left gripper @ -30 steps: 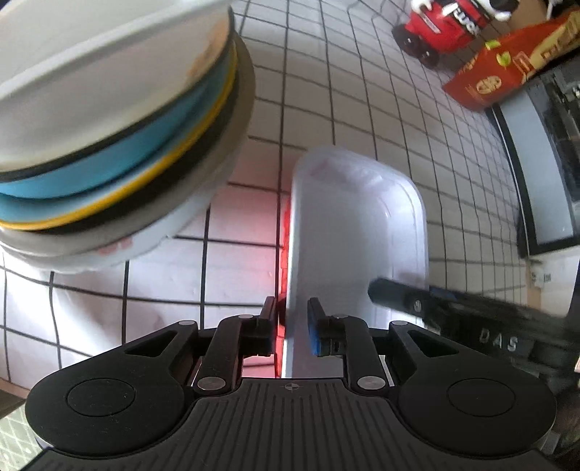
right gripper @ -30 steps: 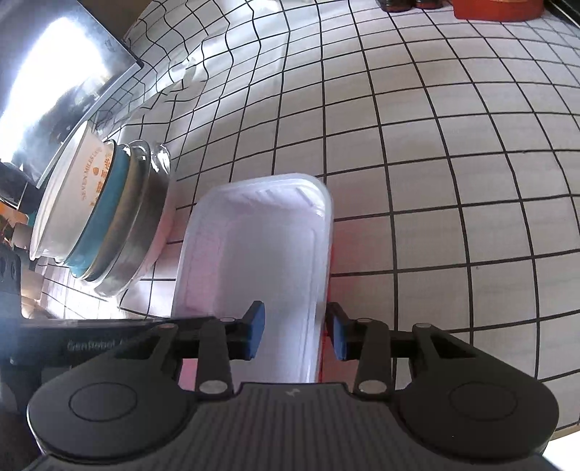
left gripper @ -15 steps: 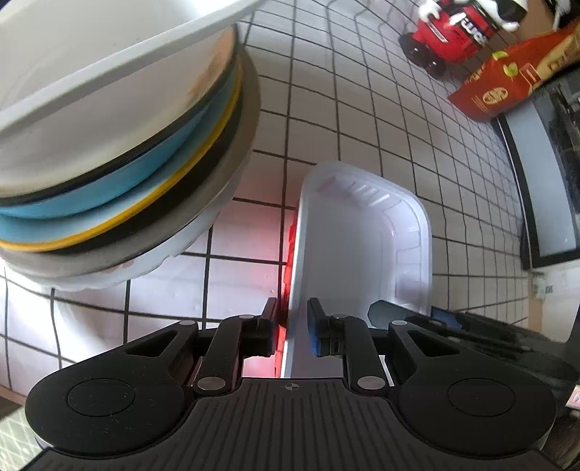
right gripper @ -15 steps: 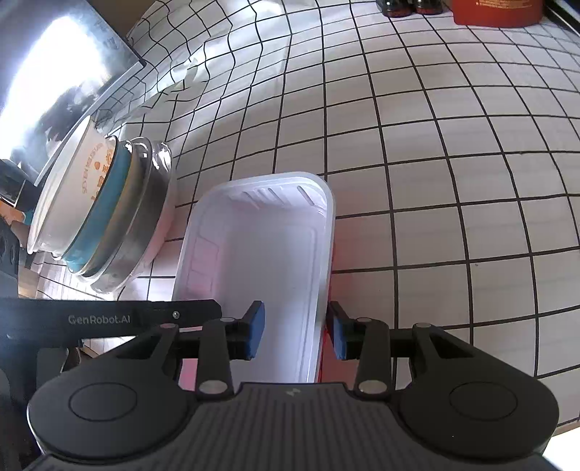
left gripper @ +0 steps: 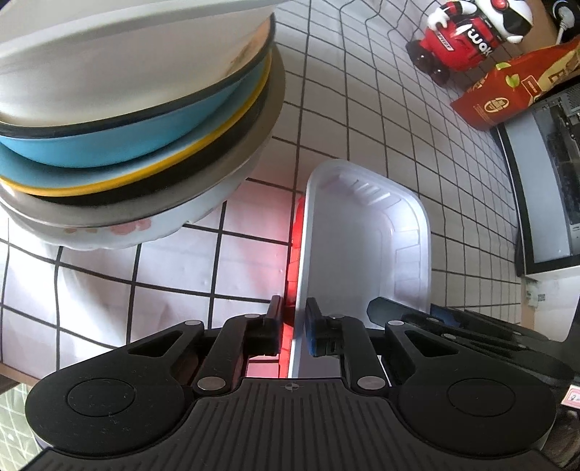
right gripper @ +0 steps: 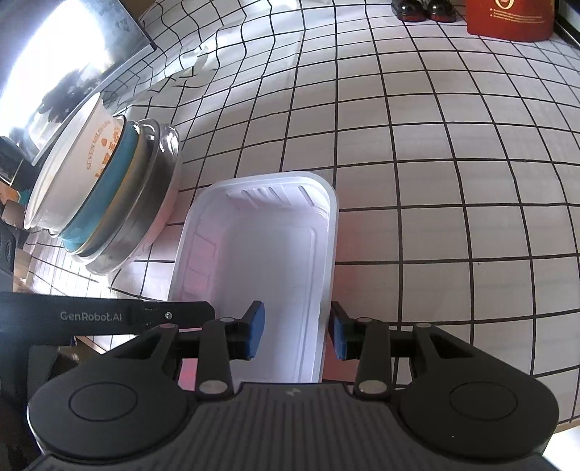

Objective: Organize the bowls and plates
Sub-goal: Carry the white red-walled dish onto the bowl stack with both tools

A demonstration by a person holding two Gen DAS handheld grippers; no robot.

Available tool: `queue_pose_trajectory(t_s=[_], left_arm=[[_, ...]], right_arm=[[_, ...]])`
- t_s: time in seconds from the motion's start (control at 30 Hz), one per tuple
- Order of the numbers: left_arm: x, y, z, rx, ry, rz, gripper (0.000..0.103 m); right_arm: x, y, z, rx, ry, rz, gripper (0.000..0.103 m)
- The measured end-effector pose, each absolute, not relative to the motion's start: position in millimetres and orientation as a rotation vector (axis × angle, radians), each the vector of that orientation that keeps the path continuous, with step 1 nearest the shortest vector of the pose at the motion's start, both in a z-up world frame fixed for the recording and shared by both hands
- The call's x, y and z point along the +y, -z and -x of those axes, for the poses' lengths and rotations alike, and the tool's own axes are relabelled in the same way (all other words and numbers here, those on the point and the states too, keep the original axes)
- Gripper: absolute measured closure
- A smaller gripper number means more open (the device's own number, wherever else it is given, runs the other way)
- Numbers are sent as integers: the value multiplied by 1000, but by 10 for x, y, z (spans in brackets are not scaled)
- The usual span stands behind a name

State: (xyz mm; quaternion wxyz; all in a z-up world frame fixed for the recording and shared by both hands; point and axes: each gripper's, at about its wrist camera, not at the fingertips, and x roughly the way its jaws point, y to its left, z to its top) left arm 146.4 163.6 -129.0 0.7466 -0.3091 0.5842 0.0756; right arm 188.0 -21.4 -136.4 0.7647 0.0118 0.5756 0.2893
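Note:
A white rectangular plastic tray [left gripper: 362, 253] [right gripper: 261, 253] lies on the checked cloth, with red showing along its underside. My left gripper [left gripper: 293, 308] is shut on the tray's left rim, both pads pressing on it. My right gripper [right gripper: 295, 326] straddles the tray's right wall, one pad inside and one outside. A gap shows between the inner pad and the wall. To the left stands a stack of bowls and plates [left gripper: 145, 108] [right gripper: 101, 188]: a white bowl on top, then blue, yellow-rimmed, metal and white pieces.
A red toy robot [left gripper: 464, 40] and a red box [left gripper: 507, 94] [right gripper: 507, 18] stand at the far side. A black-framed screen [left gripper: 543, 199] is to the right. A shiny panel [right gripper: 54, 65] leans behind the stack. The table's edge [left gripper: 14, 373] runs near my left hand.
My left jaws have narrowed onto the tray's rim. The tray, blurred at first, now sits sharp and slightly nearer in both views. The right jaws keep the same gap.

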Motion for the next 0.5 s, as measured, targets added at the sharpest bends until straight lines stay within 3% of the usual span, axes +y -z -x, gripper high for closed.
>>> queue_pose_trajectory(t_s=[0.2,0.5], left_arm=[[1475,1053,-1531,1249,-130,586,88],[1998,-328,-1462,899,-43,557,84]], right_arm=[[-269,1078,-1886,1201,-622,-14,64],[107,-378,-1802,856,-735,16,64]])
